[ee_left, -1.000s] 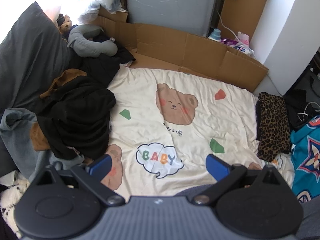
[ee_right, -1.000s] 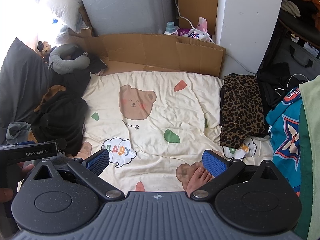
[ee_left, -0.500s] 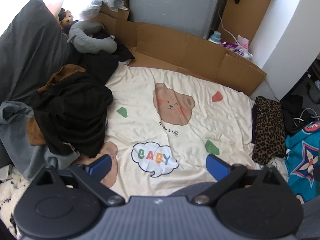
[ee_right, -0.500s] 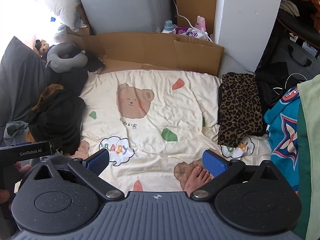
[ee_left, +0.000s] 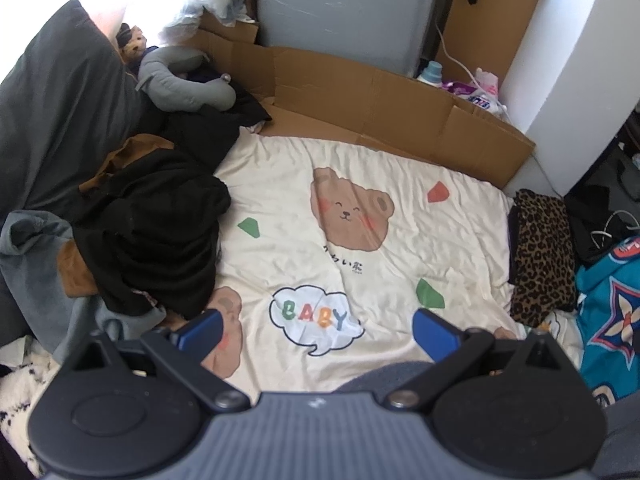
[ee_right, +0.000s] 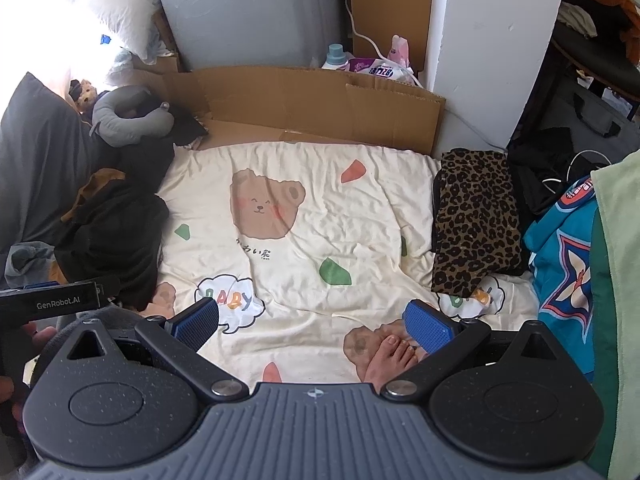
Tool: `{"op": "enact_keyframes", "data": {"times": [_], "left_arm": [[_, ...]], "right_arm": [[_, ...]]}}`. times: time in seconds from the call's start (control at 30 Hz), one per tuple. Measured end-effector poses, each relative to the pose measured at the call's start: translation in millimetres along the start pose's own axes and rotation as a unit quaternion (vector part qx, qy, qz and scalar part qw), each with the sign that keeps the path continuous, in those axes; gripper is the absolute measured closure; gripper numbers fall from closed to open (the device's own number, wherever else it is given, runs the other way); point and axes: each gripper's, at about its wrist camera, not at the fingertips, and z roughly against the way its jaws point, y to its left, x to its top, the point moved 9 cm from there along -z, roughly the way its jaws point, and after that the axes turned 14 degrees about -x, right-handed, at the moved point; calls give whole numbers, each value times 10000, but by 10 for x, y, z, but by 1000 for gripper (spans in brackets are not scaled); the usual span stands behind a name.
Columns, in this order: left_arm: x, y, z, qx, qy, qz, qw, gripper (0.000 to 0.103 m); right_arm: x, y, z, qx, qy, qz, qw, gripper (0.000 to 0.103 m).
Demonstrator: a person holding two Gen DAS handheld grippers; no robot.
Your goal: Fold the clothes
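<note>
Both the left gripper (ee_left: 316, 330) and right gripper (ee_right: 314, 320) hovered with jaws wide, empty. The crumpled black fabric garment heap (ee_left: 156, 236) lay left on the cream bear-print bedsheet (ee_left: 360, 272); a grab risked lifting several tangled layers.

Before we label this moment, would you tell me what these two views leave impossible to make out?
- Left wrist view: how many garments form the dark pile; they overlap, and the left edge cuts them.
- Right wrist view: the leopard-print garment is folded, so its type stays hidden.
- Right wrist view: the teal printed cloth is covered by green fabric at the right edge.
- Both views: bottle labels too small.
</note>
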Motion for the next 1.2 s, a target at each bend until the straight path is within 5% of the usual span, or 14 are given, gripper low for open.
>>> {"op": "enact_keyframes", "data": {"times": [1.2], "left_arm": [[457, 772, 233, -396, -438, 92, 9982, 14]], "right_arm": [[320, -28, 2, -83, -464, -254, 9986, 1]]}}
